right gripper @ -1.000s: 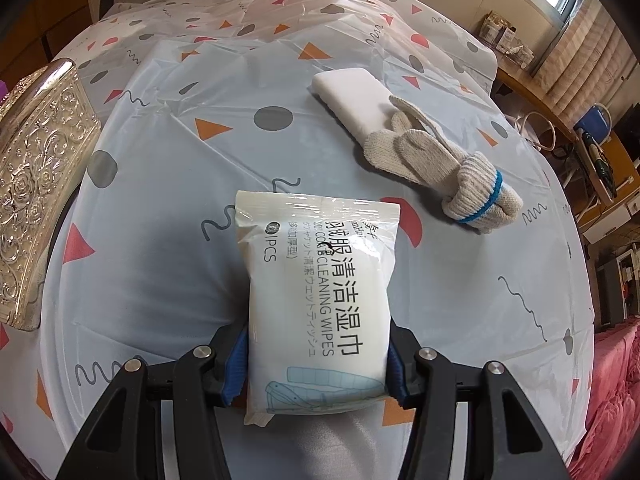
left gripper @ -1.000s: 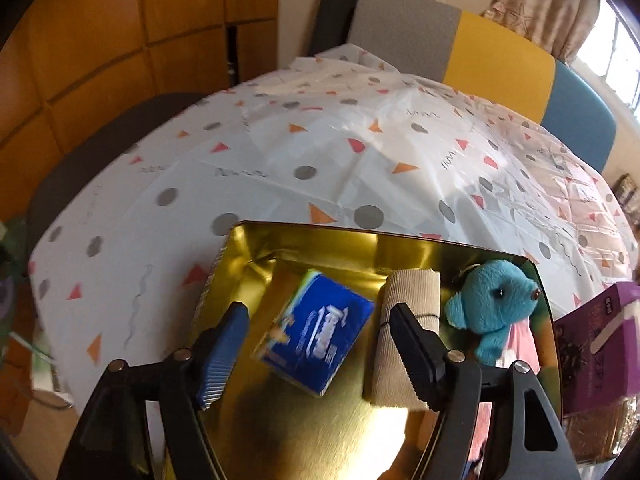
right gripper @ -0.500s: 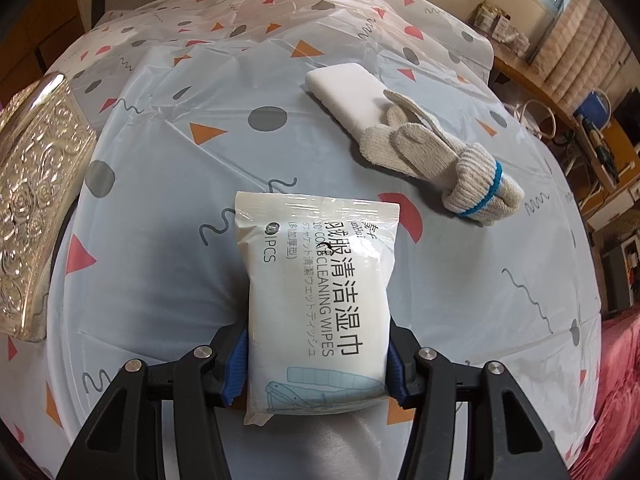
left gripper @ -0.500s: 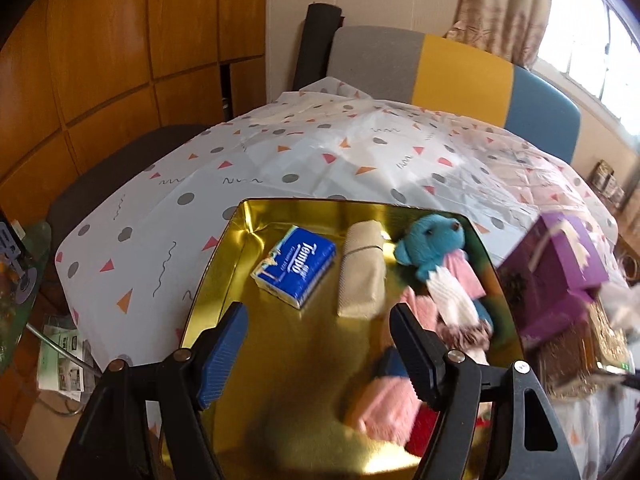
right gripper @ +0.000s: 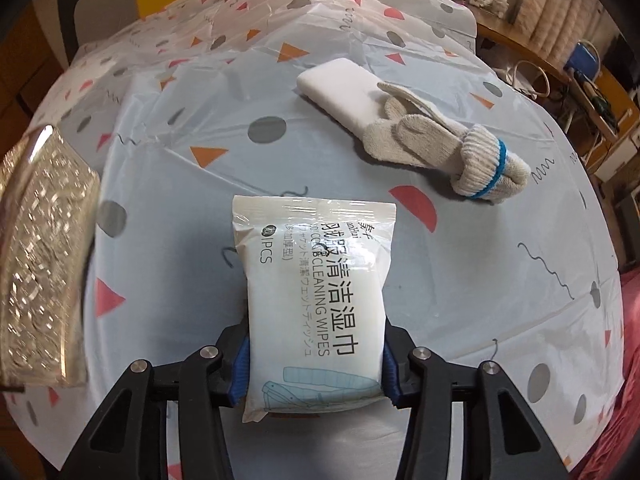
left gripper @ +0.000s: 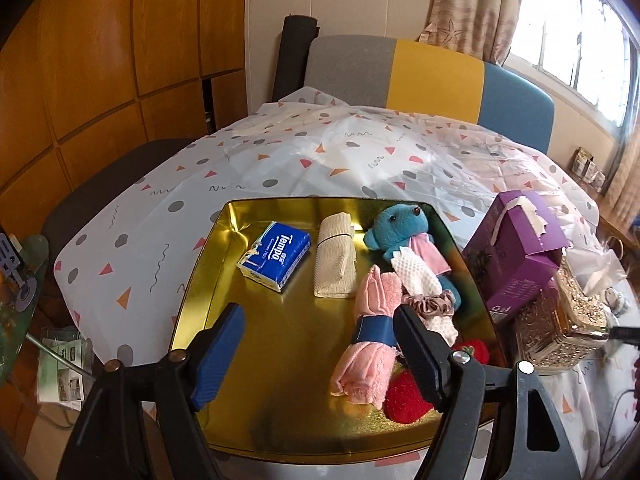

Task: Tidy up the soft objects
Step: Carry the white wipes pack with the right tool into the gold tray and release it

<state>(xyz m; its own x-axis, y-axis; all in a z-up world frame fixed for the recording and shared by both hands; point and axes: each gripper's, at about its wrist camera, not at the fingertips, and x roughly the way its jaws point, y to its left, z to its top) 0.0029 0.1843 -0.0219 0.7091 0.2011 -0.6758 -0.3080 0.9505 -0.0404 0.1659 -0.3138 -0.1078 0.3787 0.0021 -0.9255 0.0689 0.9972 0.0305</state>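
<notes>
Two grippers in view. Right gripper [right gripper: 314, 364] pinches the wipes pack [right gripper: 314, 300] by its near end, the rest of the pack sticking out forward over the counter [right gripper: 168, 184]. Beyond the pack: white sponge block [right gripper: 340, 88] with knit gloves [right gripper: 448, 148] overlapping its right end. Ornate gold box [right gripper: 44, 256] left of the pack. Left gripper [left gripper: 316, 344] is spread with nothing between its fingers, hovering over the near part of the gold tray [left gripper: 280, 340]. In the tray: blue tissue packet [left gripper: 276, 255] far left, beige bandage roll [left gripper: 335, 264] just right of it, teal teddy [left gripper: 400, 232] far right, pink rolled towel [left gripper: 370, 344] near right, red plush [left gripper: 406, 398] at the near rim. Purple box [left gripper: 516, 252] right of the tray.
</notes>
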